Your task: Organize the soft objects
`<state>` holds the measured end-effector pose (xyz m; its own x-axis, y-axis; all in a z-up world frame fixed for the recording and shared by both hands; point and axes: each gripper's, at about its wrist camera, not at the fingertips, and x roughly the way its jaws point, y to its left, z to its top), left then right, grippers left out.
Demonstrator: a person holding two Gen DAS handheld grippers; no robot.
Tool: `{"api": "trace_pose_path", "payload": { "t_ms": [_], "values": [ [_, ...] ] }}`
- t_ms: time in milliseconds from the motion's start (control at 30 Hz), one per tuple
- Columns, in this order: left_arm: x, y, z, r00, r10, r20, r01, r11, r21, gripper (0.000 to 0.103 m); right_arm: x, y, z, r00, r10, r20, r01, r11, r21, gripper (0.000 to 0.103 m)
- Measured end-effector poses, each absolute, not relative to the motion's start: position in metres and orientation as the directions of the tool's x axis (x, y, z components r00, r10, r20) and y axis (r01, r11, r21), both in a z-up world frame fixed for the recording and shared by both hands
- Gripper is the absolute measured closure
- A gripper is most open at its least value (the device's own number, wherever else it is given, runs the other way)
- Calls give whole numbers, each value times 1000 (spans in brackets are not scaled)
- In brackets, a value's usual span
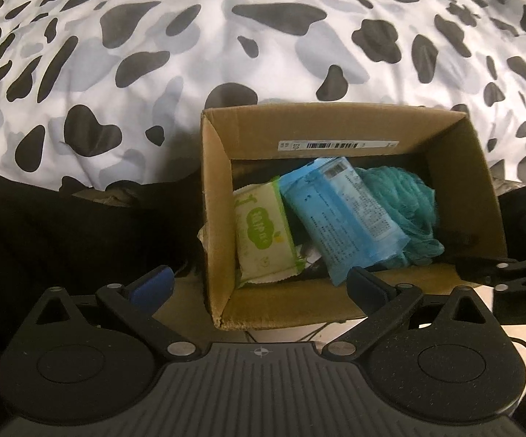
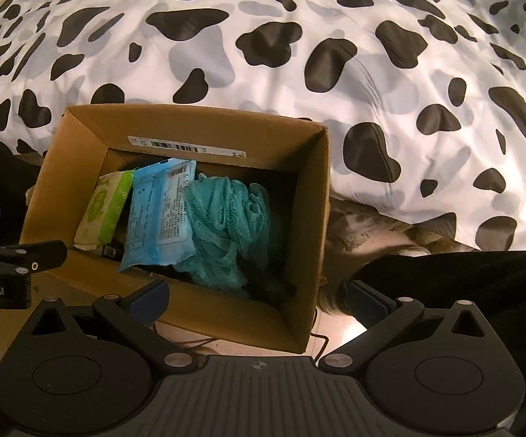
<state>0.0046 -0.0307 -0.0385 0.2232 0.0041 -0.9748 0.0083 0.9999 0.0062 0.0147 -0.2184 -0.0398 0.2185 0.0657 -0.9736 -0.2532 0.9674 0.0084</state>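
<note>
Cardboard box (image 1: 336,313) sits against the cow-print duvet (image 1: 263,36). Inside we see a green wipes pack (image 1: 263,233) at left, blue wipes pack (image 1: 339,215) leaning mid, teal mesh pouf (image 1: 405,211) at right; box's right end looks dark. Our left gripper (image 1: 263,284) and right gripper (image 2: 259,296) both gape wide, empty, over the near wall.

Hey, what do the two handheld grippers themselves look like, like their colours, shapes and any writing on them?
Both the left gripper and right gripper are matte black: a ribbed body marked with a small crosshair, two round discs, angled linkage arms with silver pins, and fingers faced with blue pads. White lettering ending "obot.AI" shows on the left gripper's side in the right wrist view.
</note>
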Motion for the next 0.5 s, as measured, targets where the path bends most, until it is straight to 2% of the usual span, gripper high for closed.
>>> {"api": "trace_pose_path", "payload": {
  "t_ms": [500],
  "values": [
    [9,-35,-44,197,29,-980,5,1000,30,0,21,-228,-42,203,74,-976,-204,978,32,0]
  ]
}}
